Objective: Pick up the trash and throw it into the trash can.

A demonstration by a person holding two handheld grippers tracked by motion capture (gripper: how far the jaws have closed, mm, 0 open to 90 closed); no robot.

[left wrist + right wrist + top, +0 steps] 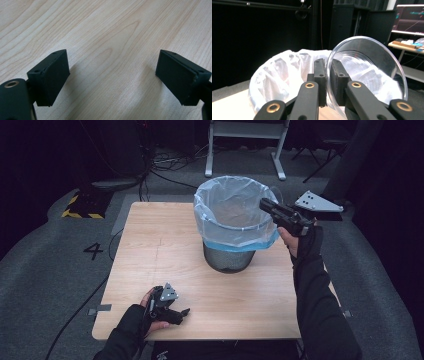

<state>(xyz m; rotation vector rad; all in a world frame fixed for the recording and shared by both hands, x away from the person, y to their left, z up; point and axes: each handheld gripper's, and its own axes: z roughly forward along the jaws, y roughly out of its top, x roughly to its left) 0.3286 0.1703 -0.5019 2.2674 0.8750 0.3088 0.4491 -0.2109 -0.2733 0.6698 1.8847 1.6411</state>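
A black mesh bin (pixel 228 260) lined with a clear bag (pixel 225 222) stands on the wooden table (pixel 160 245), right of centre. My right gripper (pixel 265 205) is raised at the bin's right rim. In the right gripper view it (pixel 326 62) is shut on the wall of a clear plastic cup (pixel 372 67), which lies on its side with its mouth toward the camera, above the white bag (pixel 279 72). My left gripper (pixel 184 312) rests low near the table's front edge. Its jaws stand wide apart (pixel 112 55) over bare wood, with nothing between them.
A white-legged stand (pixel 246 145) and cables lie on the floor beyond the table. A yellow-black striped plate (pixel 80 207) sits on the floor at the far left. Bare tabletop (pixel 107 30) spreads left of the bin and in front of it.
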